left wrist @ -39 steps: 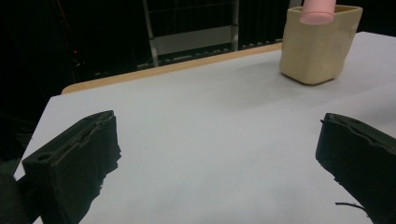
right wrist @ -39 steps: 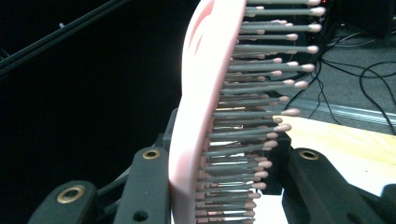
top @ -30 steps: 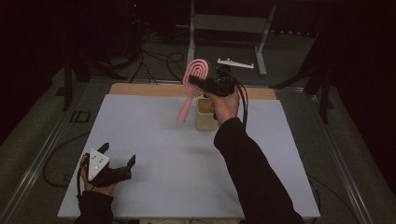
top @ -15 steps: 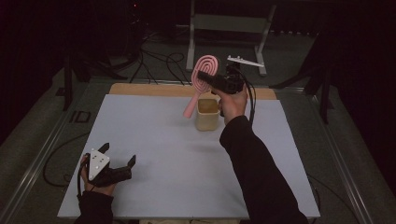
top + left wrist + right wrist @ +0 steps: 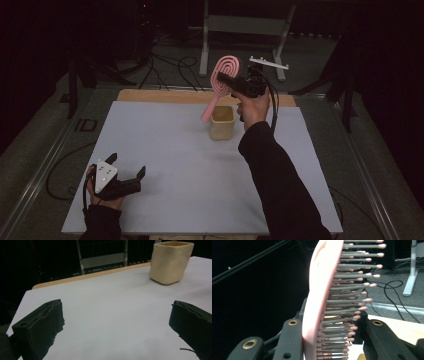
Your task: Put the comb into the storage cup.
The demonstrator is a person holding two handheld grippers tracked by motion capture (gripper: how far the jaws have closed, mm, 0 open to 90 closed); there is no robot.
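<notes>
One brush: pink hairbrush [image 5: 223, 80] was lifted, handle tip hanging over the beige cup [image 5: 222, 123]
Right gripper [image 5: 231, 81]: clamped on brush head
Left gripper [image 5: 128, 174]: jaws apart, idle on surface [image 5: 165, 165]
Left to do: lower brush into cup, release

Hairbrush [image 5: 223, 80] now right, above cup [image 5: 222, 122]
</notes>
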